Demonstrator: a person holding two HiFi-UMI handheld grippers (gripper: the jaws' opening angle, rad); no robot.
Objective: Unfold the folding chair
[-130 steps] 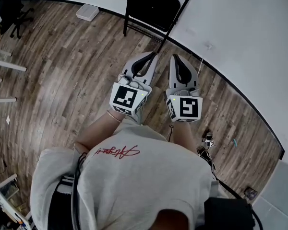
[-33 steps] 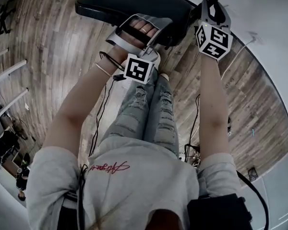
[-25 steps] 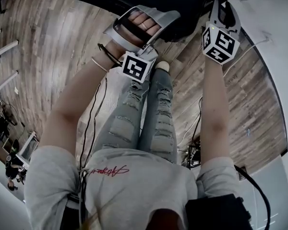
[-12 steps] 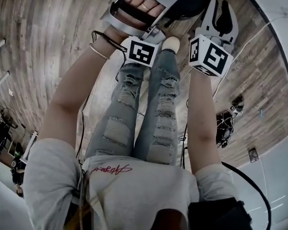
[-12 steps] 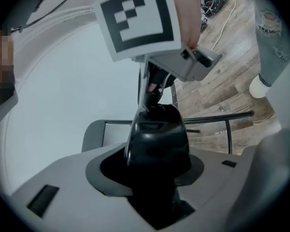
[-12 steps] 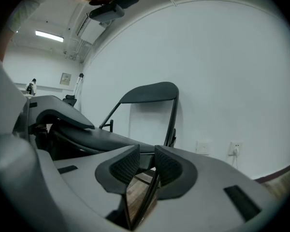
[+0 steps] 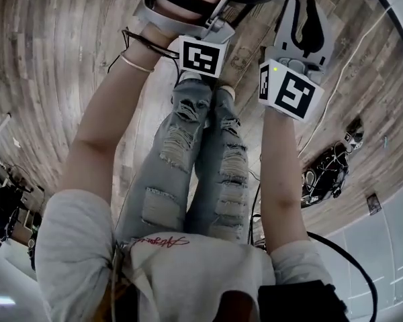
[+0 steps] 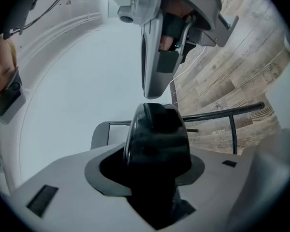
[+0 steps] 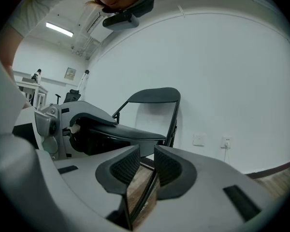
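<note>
Folding chair (image 9: 154, 95) first. A few seconds back it leaned folded flat on the wall, both grippers short of it. Now it stands open against the wall, backrest up, seat (image 9: 135, 133) swung down to about level. We judge the unfold as good as done. Only letting go is left, and maybe a check that it stands square.

Left gripper (image 8: 152, 144) is at the seat's front edge, the same place it held a second ago. Its jaws have just been opening. The black padded edge is between them and the pads look backed off it at a medium gap, so we read this as releasing, not gripping. One side may brush the seat; hard to say.

Right gripper (image 9: 145, 153) was up on the chair's side tube a second ago. It has come off that and dropped back beside the left one, short of the seat. Its jaws have just been closing to a narrow slot with nothing in it, only floor showing through.

Surface: no desk under the work, the chair stands on a wood-plank floor (image 7: 60, 79), and the person's legs (image 7: 201, 153) are just in front of the seat. A white wall (image 9: 232, 71) is right behind the chair. The room opens out at the left of the right gripper view, with a white desk (image 9: 24, 85) and an office chair (image 9: 73, 96) far off. A heap of cables (image 7: 326, 173) lies on the floor to the person's right, well apart from the chair. A small wall socket (image 9: 199, 139) sits low beside the frame.
</note>
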